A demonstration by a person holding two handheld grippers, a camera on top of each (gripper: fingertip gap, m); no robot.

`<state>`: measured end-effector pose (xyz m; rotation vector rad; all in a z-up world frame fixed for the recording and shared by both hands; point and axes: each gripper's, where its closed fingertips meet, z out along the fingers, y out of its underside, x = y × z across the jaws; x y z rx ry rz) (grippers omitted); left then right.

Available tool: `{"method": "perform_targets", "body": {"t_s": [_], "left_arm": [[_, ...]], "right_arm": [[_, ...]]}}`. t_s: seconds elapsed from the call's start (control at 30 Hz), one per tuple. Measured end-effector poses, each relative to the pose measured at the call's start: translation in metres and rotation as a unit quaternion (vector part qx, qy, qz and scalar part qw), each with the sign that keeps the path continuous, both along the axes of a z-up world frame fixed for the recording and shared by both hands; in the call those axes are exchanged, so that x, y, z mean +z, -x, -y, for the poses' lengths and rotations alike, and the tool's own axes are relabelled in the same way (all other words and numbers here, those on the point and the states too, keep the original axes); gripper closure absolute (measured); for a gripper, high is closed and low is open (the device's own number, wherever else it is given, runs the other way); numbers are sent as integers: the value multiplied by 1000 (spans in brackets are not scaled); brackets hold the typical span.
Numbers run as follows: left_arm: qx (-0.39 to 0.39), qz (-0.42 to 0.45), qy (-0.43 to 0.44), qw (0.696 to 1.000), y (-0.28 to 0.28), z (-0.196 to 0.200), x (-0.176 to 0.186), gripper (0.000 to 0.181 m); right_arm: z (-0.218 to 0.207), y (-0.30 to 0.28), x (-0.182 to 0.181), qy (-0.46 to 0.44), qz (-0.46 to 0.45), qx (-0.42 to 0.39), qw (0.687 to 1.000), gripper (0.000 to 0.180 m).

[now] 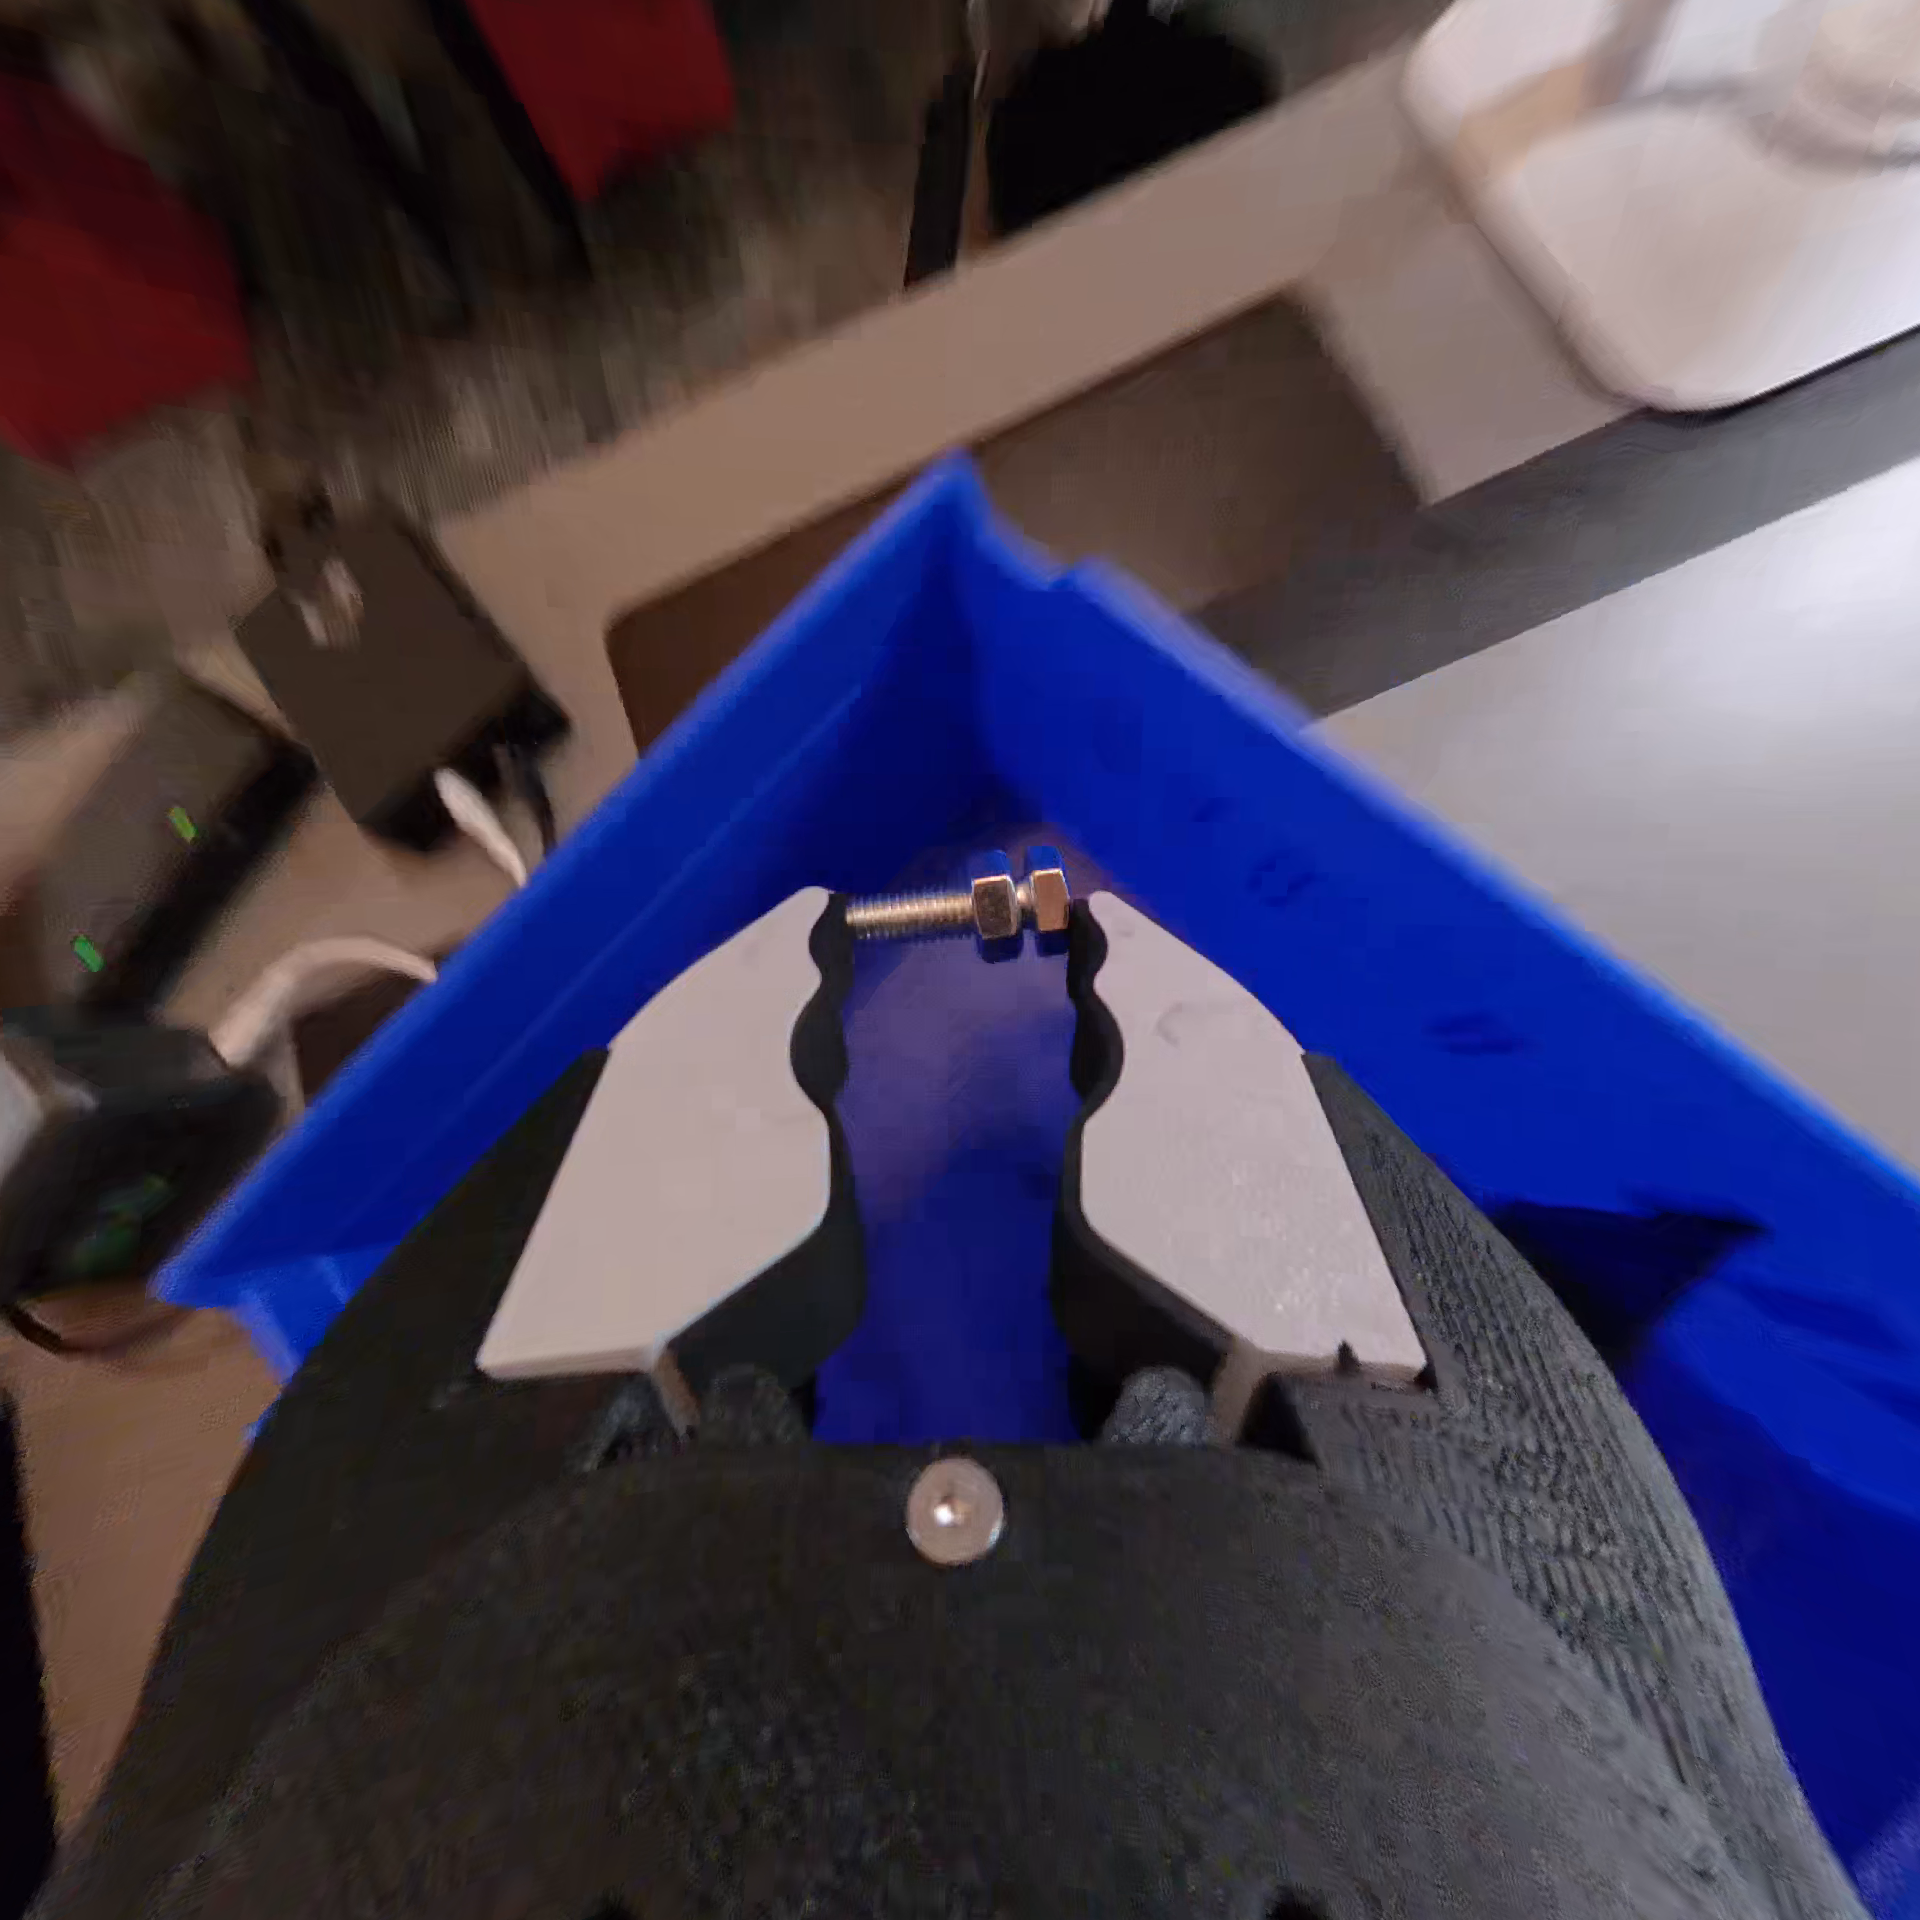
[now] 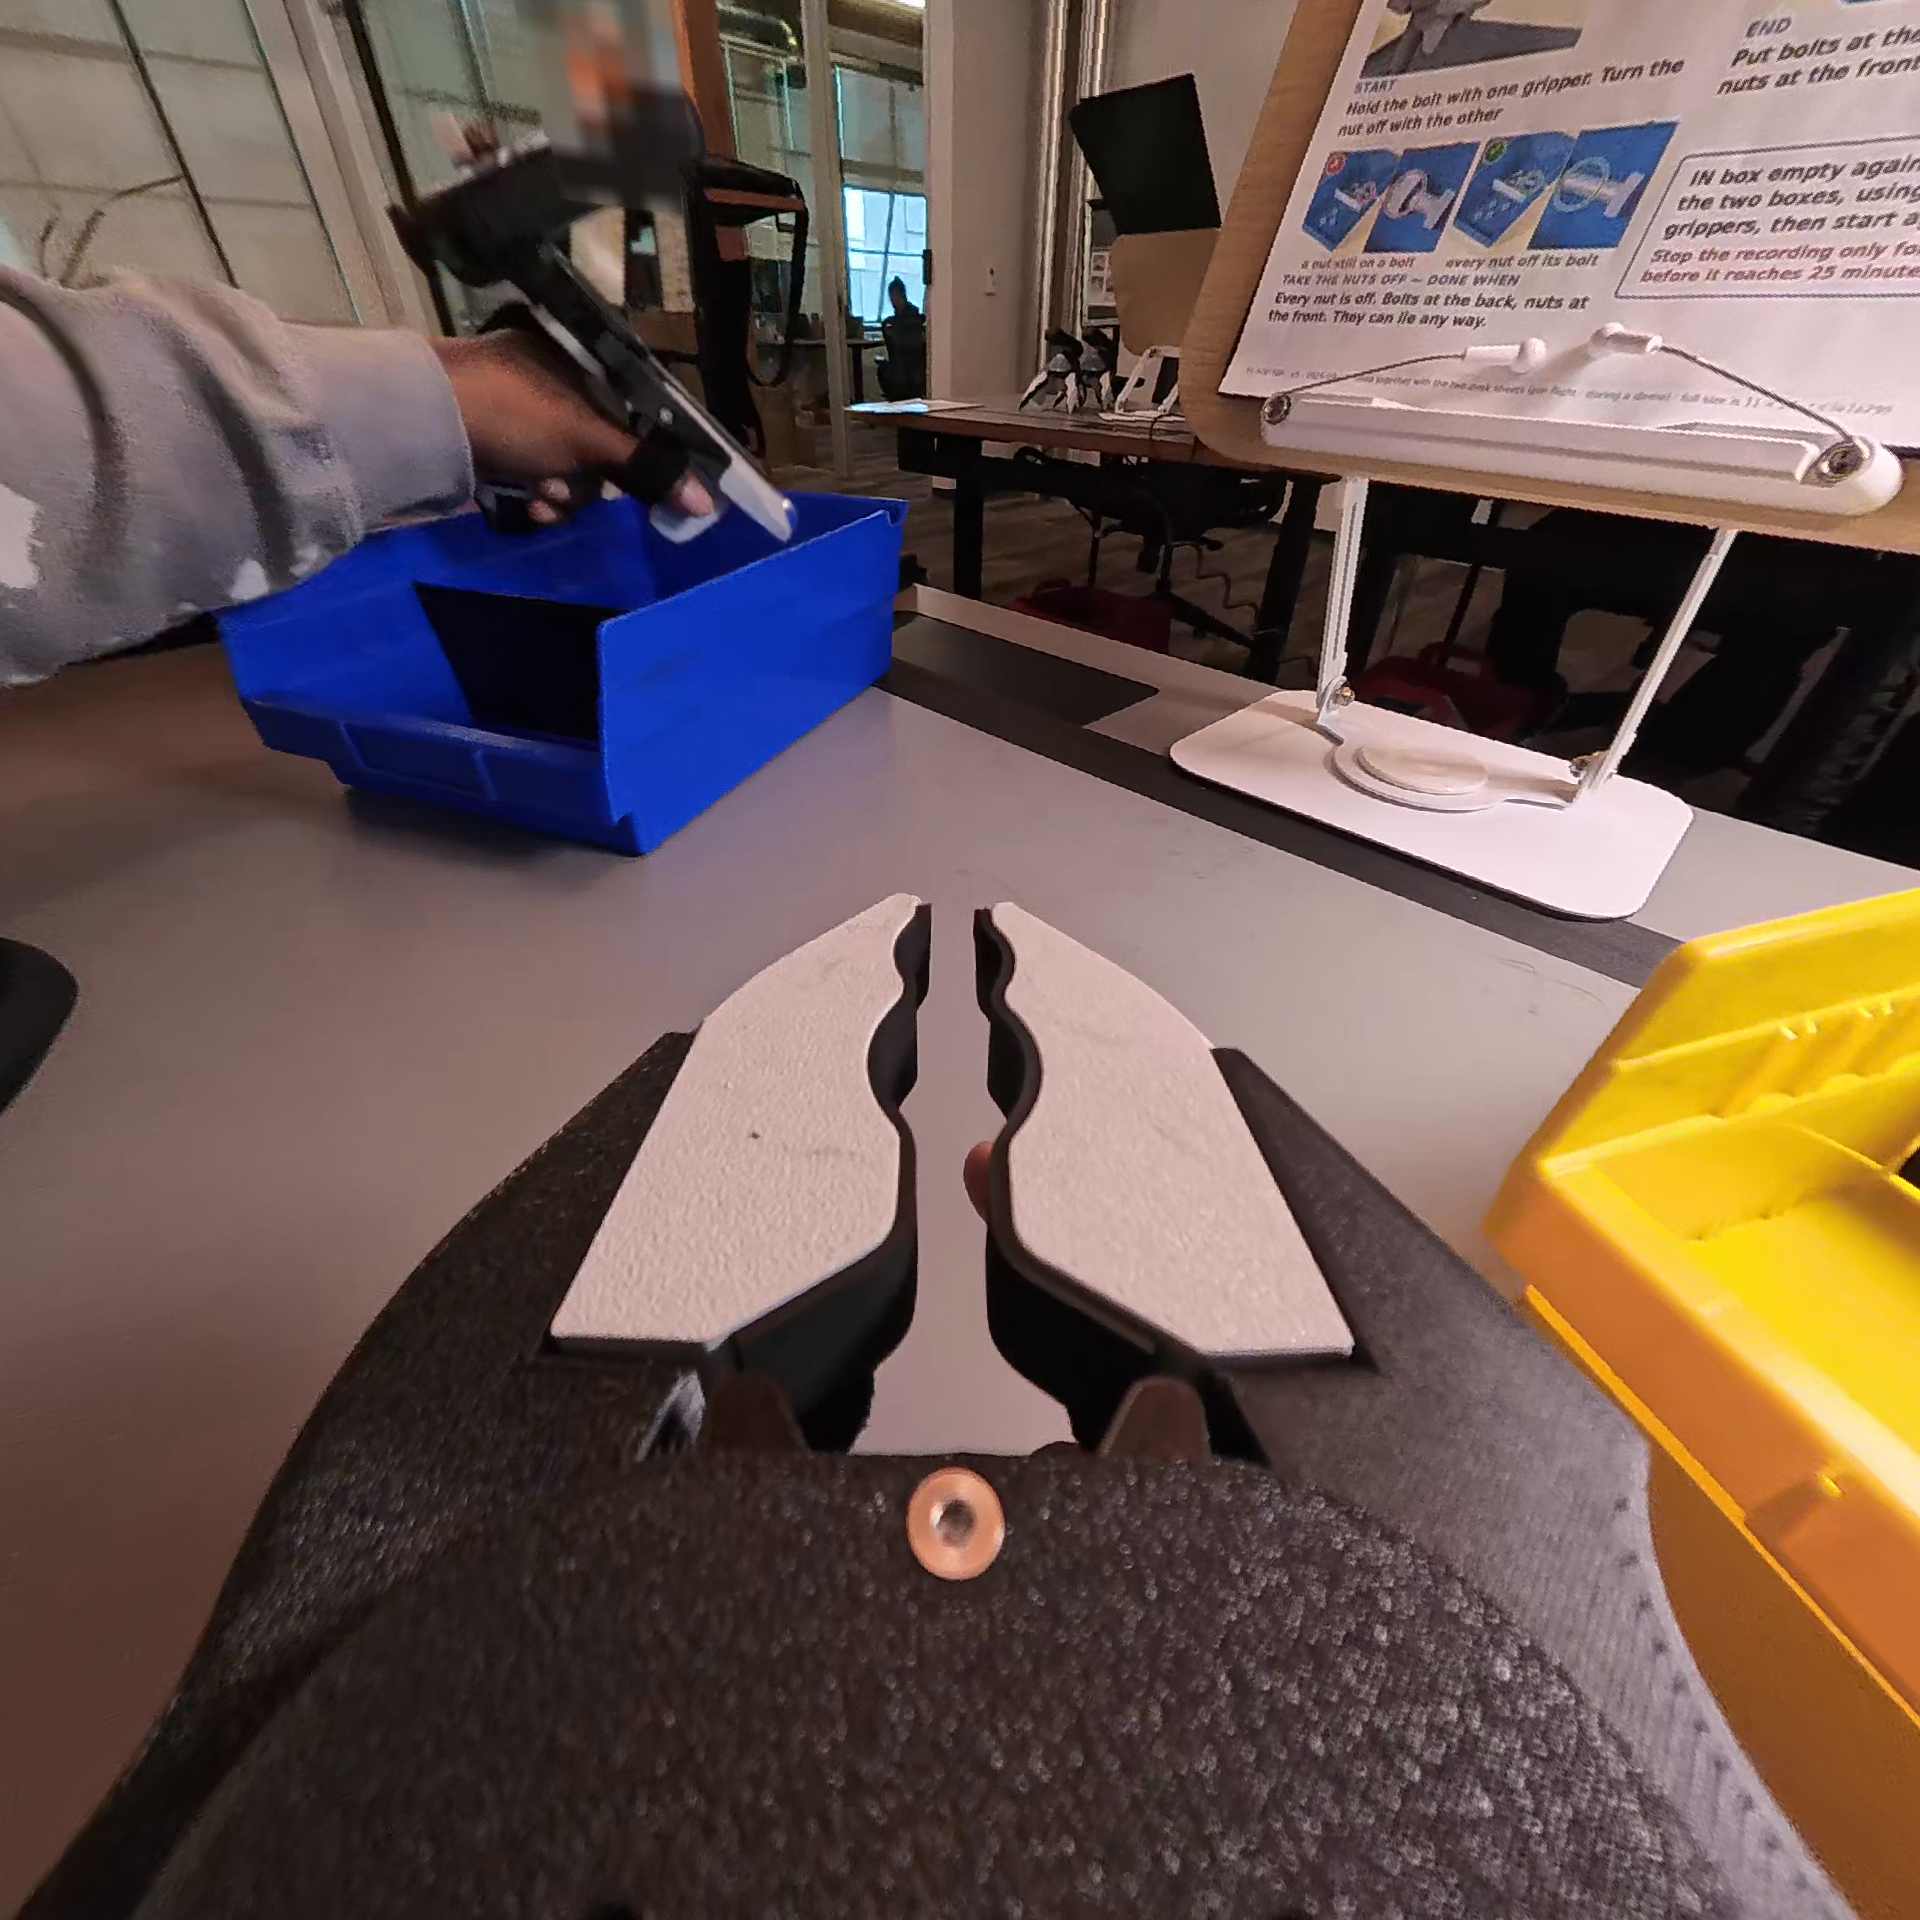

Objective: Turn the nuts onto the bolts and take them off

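Note:
My left gripper is shut on a small silver bolt, gripped end to end between the fingertips. A hex nut sits on the thread close to the bolt head. The gripper hangs inside the far corner of a blue bin. In the right wrist view, the left gripper dips into the blue bin, held by a hand in a grey sleeve. My right gripper is over the grey table, its fingers almost together with nothing between them.
A yellow bin stands close on the right of my right gripper. A white document stand with an instruction sheet is at the back right, near the table's far edge. A dark pad shows at the left edge.

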<state>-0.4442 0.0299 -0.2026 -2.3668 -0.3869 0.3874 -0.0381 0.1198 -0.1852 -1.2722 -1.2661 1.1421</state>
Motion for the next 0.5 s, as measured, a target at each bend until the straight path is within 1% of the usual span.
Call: {"method": "perform_targets", "body": {"t_s": [0.03, 0.1, 0.13, 0.17, 0.23, 0.3, 0.4, 0.43, 0.5], "left_arm": [[-34, -30, -29, 999, -17, -6, 21, 138], [-96, -95, -81, 988, -60, -17, 62, 138], [-139, -131, -105, 976, -89, -22, 80, 138], [-182, -168, -129, 960, -119, -27, 95, 139], [-238, -248, -154, 927, -173, -33, 113, 139], [-292, -328, -178, 880, -227, -40, 121, 139], [-362, -388, -212, 820, -297, -54, 118, 140], [-383, -401, -225, 801, -317, -59, 117, 140], [-412, -429, -234, 769, -346, -68, 113, 140]], "right_arm": [[1, 0, 0, 5, -1, 5, 1000, 172], [6, 1, 2, 16, -4, 23, 1000, 172], [9, 2, 7, 23, -13, 37, 999, 172], [9, 3, 16, 29, -24, 48, 998, 172], [8, 9, 45, 36, -42, 70, 996, 172], [12, 19, 81, 32, -43, 106, 993, 169], [22, 30, 126, 37, -22, 164, 986, 161], [24, 33, 132, 39, -7, 179, 983, 157], [22, 36, 127, 30, 36, 192, 980, 148]]}}
